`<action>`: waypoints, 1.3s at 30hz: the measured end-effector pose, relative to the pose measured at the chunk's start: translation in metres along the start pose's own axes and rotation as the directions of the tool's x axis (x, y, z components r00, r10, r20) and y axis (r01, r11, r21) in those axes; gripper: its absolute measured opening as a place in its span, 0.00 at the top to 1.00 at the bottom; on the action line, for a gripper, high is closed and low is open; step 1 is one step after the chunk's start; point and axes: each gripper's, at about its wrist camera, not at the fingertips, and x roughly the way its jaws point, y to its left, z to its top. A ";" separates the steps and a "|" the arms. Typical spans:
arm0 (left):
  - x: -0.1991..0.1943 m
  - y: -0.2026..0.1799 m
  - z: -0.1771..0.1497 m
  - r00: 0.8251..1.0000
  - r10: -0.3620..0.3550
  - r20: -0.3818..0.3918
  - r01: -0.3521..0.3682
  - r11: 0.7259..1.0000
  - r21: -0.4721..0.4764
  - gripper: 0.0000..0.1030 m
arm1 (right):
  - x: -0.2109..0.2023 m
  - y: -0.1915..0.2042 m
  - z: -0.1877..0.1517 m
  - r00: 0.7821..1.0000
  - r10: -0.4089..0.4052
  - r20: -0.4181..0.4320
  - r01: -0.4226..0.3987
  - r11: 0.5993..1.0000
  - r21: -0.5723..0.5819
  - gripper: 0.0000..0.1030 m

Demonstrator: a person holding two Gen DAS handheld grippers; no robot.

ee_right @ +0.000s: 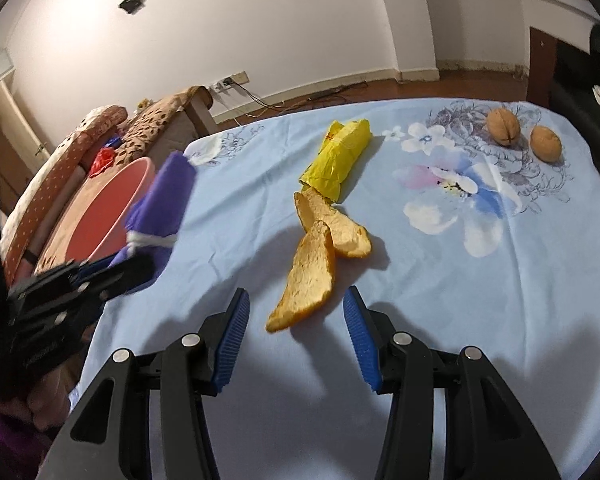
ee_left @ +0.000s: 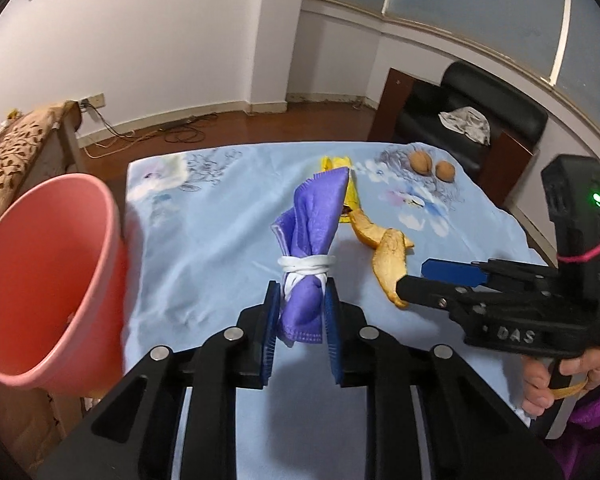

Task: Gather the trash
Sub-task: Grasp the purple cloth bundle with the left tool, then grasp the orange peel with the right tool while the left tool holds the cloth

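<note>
Left gripper (ee_left: 302, 312): jaws closed on the lower end of a purple cloth bundle (ee_left: 310, 240), which is tied round its middle with a white band (ee_left: 308, 263). Bundle is lifted clear of the desk (ee_left: 204, 240), upper end tilted away from the camera. In the right wrist view the same bundle (ee_right: 160, 200) sits just beside the rim of the pink bucket (ee_right: 100, 216), at the left edge of the desk; whether it is over the opening cannot be told.

Pink bucket (ee_left: 40, 272): off the left edge of the desk, mouth tilted toward the camera in the left wrist view.

Right gripper (ee_right: 296, 336): jaws open wide, low over the blue flowered cloth covering the desk (ee_right: 420, 300). The near end of the orange peel (ee_right: 312, 276) lies between the fingertips; neither pad touches it. A second strip of peel lies against the first, behind it.

Yellow wrapper (ee_right: 338, 160): crumpled, on the desk just behind the peel, its near end touching the peel.

Two walnuts (ee_right: 524, 136): far right part of the desk, near each other, well apart from peel and wrapper.

Black chair (ee_left: 472, 120) beyond the desk's far right edge, with a crumpled white cloth on its seat.
</note>
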 end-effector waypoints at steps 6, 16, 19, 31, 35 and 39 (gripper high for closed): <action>-0.004 0.006 -0.004 1.000 -0.011 0.006 0.011 0.999 -0.052 0.80 | 0.016 0.005 0.007 0.999 -0.043 -0.013 0.043 0.999 0.008 0.67; -0.006 0.004 -0.010 1.000 -0.011 0.001 0.011 0.995 -0.100 0.80 | 0.021 0.012 0.005 0.995 -0.101 0.019 0.102 0.994 -0.032 0.98; -0.007 0.002 -0.010 1.000 -0.010 0.010 0.011 0.995 -0.102 0.80 | 0.021 0.011 0.004 0.995 -0.096 0.018 0.096 0.995 -0.028 0.98; -0.026 0.021 -0.009 0.997 0.022 0.079 -0.010 0.989 -0.144 0.80 | 0.004 0.032 0.009 0.994 -0.072 0.079 0.076 0.996 -0.052 0.98; -0.037 0.036 -0.006 0.992 0.052 0.111 -0.032 0.983 -0.180 0.80 | -0.004 0.048 0.016 0.994 -0.045 0.102 0.053 0.996 -0.078 0.98; -0.046 0.053 -0.004 0.987 0.085 0.135 -0.053 0.973 -0.224 0.80 | -0.006 0.071 0.027 0.992 -0.007 0.122 0.021 0.993 -0.112 0.98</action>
